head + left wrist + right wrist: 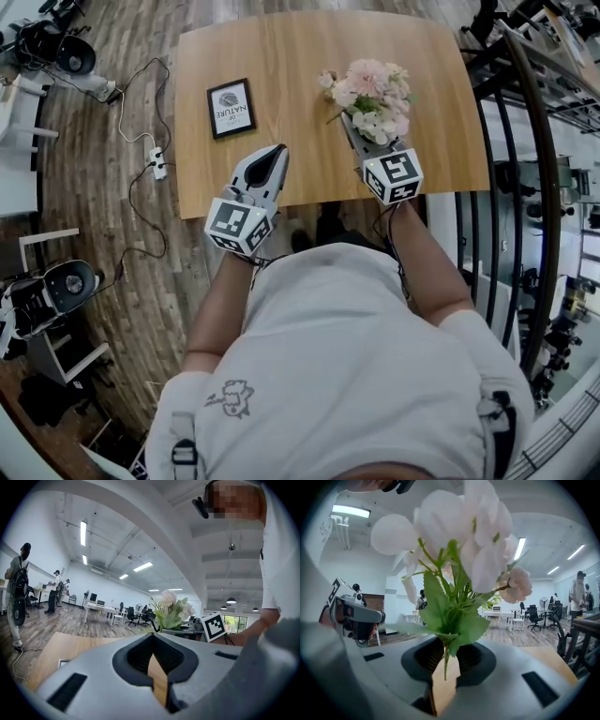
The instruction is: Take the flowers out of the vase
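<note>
Broadly, noted a wooden table [281,56] spread beneath and ahead of both grippers, with a small framed print [231,108] lying flat beyond the left gripper [278,150]. Found no vase in any view. Had the bunch of pink and white flowers [373,98] up off the table, rising straight out of the right gripper [352,127], with the heads fanned out just past its tips. Saw that gripper pinched narrow on the thin green stems [446,660], low down beneath the leaves [454,620]. Saw the left gripper off to one side and apart from the bunch, its jaws drawn together with nothing between them. Judged the bunch light but top-heavy, the blooms soft and easily crushed, and the stems thin, springy and apt to slip or swivel in a loose pinch. Reckoned the best hold to be on the gathered stems below the leaves, never on the petals, and firm enough to stop the heads tipping sideways.
</note>
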{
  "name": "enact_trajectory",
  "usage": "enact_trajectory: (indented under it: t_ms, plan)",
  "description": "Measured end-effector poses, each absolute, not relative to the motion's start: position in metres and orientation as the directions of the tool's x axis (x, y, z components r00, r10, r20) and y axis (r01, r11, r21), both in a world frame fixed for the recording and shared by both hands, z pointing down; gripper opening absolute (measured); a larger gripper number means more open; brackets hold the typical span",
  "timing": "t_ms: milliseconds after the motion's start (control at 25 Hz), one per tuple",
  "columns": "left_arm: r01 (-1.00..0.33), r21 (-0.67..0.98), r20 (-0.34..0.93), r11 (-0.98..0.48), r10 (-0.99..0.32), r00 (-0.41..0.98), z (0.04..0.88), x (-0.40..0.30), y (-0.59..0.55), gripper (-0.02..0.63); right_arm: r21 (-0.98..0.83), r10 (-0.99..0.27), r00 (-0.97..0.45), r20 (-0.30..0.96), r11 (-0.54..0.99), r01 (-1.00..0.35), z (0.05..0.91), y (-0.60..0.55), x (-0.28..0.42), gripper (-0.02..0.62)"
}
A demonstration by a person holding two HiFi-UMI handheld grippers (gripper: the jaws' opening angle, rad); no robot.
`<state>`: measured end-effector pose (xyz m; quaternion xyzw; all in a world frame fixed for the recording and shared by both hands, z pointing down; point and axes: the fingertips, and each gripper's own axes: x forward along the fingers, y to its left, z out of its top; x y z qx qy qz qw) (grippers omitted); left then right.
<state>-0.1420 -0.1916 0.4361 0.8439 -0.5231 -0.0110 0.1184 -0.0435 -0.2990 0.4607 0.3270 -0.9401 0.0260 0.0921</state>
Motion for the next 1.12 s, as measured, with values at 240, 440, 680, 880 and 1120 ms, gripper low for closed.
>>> enact_trajectory:
  t_ms: [240, 440, 680, 880, 1120]
  plan:
    - [-0.864, 0.211, 0.109, -0.457, -0.867, 0.486, 0.437, -0.131, -0.157, 0.005, 0.000, -0.597, -0.777, 0.202, 0.793, -0.609, 0.459, -0.246, -0.028, 0.074]
    - [-0.862, 0.226, 0.105, -0.454, -0.868, 0.485, 0.432, -0.119, -0.147, 0.005, -0.004, -0.565, -0.800, 0.201, 0.816, -0.578, 0.457, -0.217, -0.011, 0.074]
    - [-0.890, 0.193, 0.124, -0.413, -0.889, 0.440, 0.428, -0.103, -0.137, 0.004, -0.003, -0.540, -0.819, 0.191, 0.835, -0.551, 0.445, -0.195, 0.024, 0.072]
    - [-0.913, 0.192, 0.123, -0.359, -0.914, 0.385, 0.420, -0.083, -0.122, 0.004, 0.012, -0.479, -0.862, 0.168, 0.875, -0.484, 0.428, -0.170, 0.053, 0.074]
    - [-0.924, 0.192, 0.141, -0.330, -0.923, 0.359, 0.420, -0.040, -0.100, 0.005, -0.005, -0.434, -0.884, 0.175, 0.897, -0.441, 0.431, -0.157, 0.093, 0.075]
